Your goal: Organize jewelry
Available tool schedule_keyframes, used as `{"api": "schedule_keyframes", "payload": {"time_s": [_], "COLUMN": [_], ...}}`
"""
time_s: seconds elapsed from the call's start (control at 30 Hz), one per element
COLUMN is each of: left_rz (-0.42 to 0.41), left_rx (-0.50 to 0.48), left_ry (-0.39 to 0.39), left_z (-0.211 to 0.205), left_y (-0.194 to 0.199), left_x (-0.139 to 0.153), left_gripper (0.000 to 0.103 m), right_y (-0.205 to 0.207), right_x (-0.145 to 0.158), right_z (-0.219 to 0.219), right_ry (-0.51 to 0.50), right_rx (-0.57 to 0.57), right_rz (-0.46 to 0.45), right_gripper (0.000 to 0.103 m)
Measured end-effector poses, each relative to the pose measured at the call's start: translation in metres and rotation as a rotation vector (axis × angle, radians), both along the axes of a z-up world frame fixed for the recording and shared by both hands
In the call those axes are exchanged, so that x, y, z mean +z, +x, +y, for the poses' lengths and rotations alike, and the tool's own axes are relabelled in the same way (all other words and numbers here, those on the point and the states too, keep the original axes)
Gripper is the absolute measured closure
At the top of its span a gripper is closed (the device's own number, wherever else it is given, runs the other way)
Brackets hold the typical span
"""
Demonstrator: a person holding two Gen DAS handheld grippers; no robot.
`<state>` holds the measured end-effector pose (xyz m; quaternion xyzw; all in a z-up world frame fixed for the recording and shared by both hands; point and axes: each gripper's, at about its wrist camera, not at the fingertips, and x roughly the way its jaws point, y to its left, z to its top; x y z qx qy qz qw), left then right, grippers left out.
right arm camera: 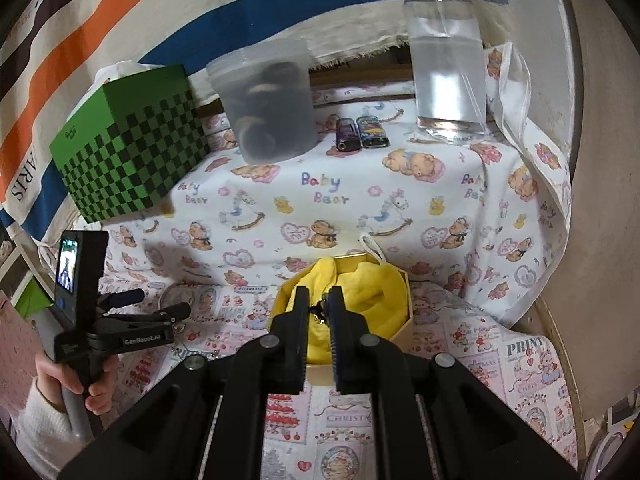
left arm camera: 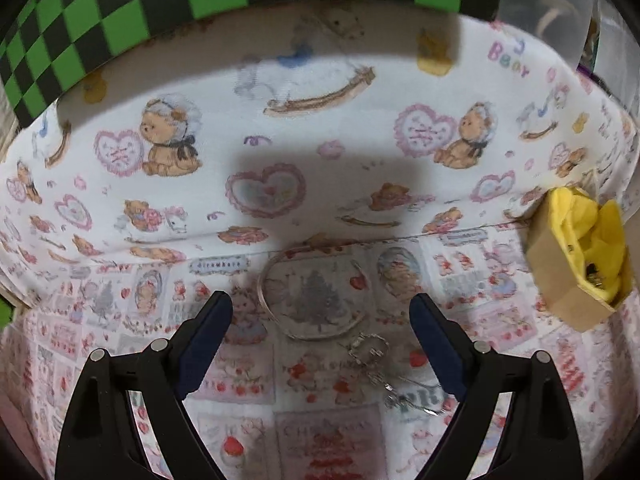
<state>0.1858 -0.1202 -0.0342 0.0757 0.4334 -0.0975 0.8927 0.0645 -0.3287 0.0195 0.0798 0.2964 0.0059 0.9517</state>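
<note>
I see a desk [right arm camera: 532, 364] covered by two printed cloths: a teddy-bear cloth [right arm camera: 320, 208] at the back and a pink Christmas-patterned cloth [left arm camera: 248, 372] in front. On the front cloth lie a thin bangle [left arm camera: 280, 312] and, just beside it, a silver chain [left arm camera: 376, 364]. A box lined with yellow fabric [right arm camera: 384, 292] sits where the cloths meet. Farther back stand a green checkered box [right arm camera: 132, 160], a frosted tub [right arm camera: 268, 100], a clear pump bottle [right arm camera: 446, 60] and two lighters [right arm camera: 362, 132].
</note>
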Motion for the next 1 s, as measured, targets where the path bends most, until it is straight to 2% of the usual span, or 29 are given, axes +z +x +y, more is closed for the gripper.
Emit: {"api": "schedule_keyframes", "payload": {"time_s": [0.17, 0.33, 0.5, 0.6, 0.73, 0.83, 1.0], "left_rz": [0.014, 0.024, 0.047, 0.045, 0.055, 0.027, -0.017], "left_rx": [-0.014, -0.010, 0.027, 0.032, 0.017, 0.028, 0.005], "left_ry": [0.028, 0.009, -0.025, -0.028, -0.061, -0.037, -0.070], "left_z": [-0.011, -0.021, -0.008, -0.005, 0.004, 0.008, 0.016], "left_y": [0.010, 0.017, 0.024, 0.028, 0.026, 0.018, -0.004], "left_x": [-0.009, -0.013, -0.014, -0.018, -0.018, -0.012, 0.011], "left_gripper": [0.029, 0.030, 0.030, 0.037, 0.038, 0.038, 0.038], "right_y": [0.000, -0.002, -0.002, -0.002, -0.002, -0.002, -0.003], "right_x": [0.000, 0.002, 0.002, 0.002, 0.003, 0.003, 0.003], "right_z": [-0.002, -0.003, -0.005, -0.006, -0.009, -0.013, -0.015], "right_ry": [0.012, 0.018, 0.020, 0.026, 0.034, 0.045, 0.055], "right_rx": [0.000, 0.002, 0.005, 0.003, -0.004, -0.011, -0.019], "right_rz": [0.003, -0.008, -0.005, -0.002, -0.003, -0.004, -0.009], "right_gripper": [0.094, 0.094, 0.094, 0.094, 0.094, 0.094, 0.094]}}
